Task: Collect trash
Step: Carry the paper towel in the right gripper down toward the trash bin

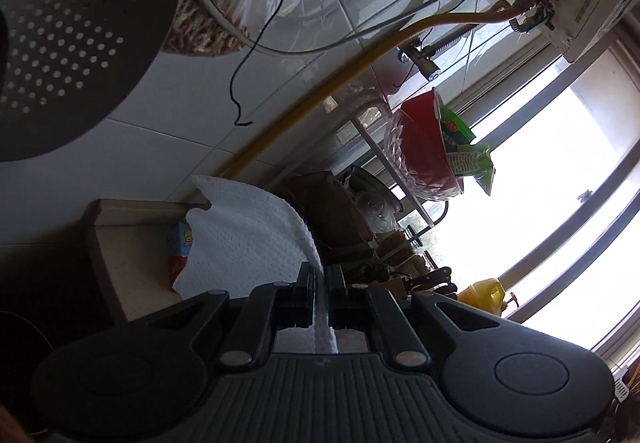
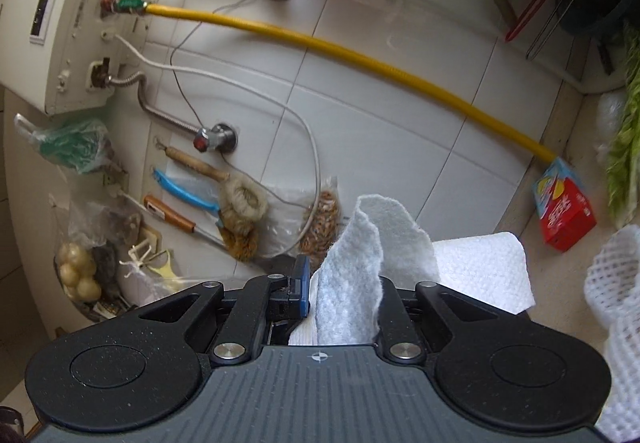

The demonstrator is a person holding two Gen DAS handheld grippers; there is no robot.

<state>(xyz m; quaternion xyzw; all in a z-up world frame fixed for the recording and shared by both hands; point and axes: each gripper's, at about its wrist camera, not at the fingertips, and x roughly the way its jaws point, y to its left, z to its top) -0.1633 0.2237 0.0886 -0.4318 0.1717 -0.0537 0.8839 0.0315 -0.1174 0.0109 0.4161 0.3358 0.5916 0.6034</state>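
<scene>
My left gripper [image 1: 320, 283] is clamped on a white paper towel [image 1: 248, 239], which fans out ahead of the fingers in front of a tiled wall [image 1: 132, 155]. My right gripper [image 2: 344, 283] pinches a second crumpled paper towel [image 2: 360, 255] that stands up between its jaws. Beyond it a yellow hose [image 2: 360, 55] runs across the tiles to a red and blue carton [image 2: 564, 203] on the counter [image 2: 560, 275]
</scene>
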